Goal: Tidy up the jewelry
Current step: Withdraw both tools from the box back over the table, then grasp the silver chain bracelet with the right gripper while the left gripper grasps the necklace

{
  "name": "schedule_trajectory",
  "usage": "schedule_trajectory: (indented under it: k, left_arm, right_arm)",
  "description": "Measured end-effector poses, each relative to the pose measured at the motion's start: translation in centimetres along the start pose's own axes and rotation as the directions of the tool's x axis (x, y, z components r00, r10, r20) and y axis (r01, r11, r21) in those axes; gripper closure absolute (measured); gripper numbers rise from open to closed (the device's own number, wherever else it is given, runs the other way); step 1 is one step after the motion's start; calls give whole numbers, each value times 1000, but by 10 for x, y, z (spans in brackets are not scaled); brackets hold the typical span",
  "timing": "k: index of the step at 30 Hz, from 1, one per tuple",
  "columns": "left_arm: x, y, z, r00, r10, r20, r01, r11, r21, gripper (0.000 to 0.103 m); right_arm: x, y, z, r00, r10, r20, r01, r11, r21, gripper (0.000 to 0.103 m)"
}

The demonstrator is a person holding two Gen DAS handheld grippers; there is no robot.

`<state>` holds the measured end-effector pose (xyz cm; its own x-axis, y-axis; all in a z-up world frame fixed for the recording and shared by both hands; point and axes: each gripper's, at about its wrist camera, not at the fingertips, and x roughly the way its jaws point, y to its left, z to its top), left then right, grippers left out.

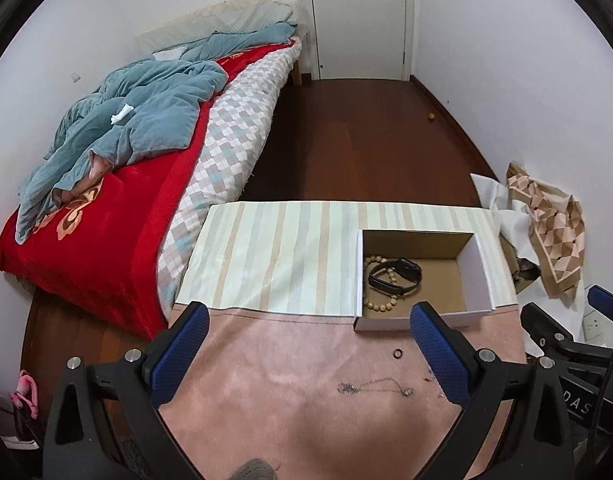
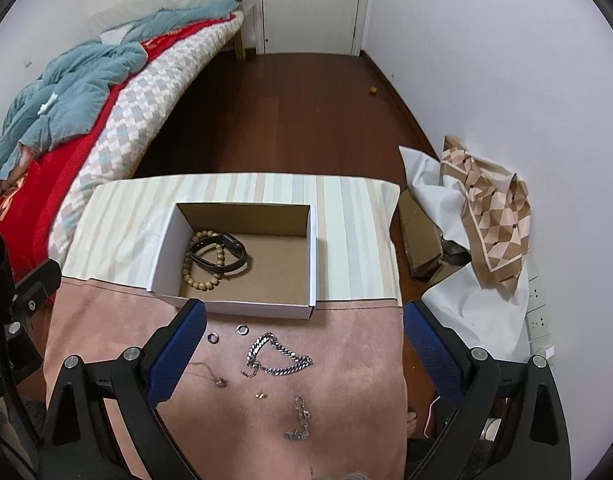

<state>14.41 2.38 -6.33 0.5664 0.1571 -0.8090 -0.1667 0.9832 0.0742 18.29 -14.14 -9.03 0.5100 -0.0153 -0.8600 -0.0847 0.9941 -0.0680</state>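
Inside the cardboard box lie a bead bracelet and black band. On the pink cloth: heavy chain, two rings (possibly washers), thin necklace. Left gripper and right gripper hover wide open, both empty.

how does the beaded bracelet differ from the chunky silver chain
The beaded bracelet lies inside the cardboard box, partly under a black band; the chunky silver chain lies out on the pink cloth, nothing on it. The bracelet is round tan beads in a closed loop; the chain is flat metal links, bent in a loose open V. Neither is held by a tool.
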Motion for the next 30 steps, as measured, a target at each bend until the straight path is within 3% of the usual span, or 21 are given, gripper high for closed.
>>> schedule_trajectory:
  k: [11, 15, 20, 22, 24, 25, 30]
  left_arm:
    - [-29, 12, -23, 999, 15, 33, -14, 999, -32, 0]
    - [-8, 18, -45, 999, 45, -19, -45, 998, -48, 0]
    - [31, 18, -82, 989, 96, -115, -100, 994, -33, 0]
    - [44, 17, -96, 982, 110, -154, -115, 993, -21, 0]
    - [59, 16, -111, 973, 120, -199, -123, 992, -6, 0]
    - [64, 16, -116, 969, 126, -212, -128, 992, 1, 0]
    - [87, 21, -127, 956, 157, -246, -160, 987, 7, 0]
  right_arm:
    - [-47, -7, -21, 997, 59, 57, -62, 997, 49, 3]
    - [-33, -21, -39, 995, 102, 19, -103, 989, 109, 3]
    - [21, -39, -87, 987, 115, -109, -94, 979, 183, 3]
    - [43, -43, -110, 980, 122, -159, -87, 974, 210, 7]
    - [63, -49, -134, 970, 135, -202, -85, 967, 241, 25]
    - [73, -51, -143, 963, 157, -220, -97, 961, 259, 27]
    - [95, -40, -155, 953, 229, -197, -174, 949, 263, 38]
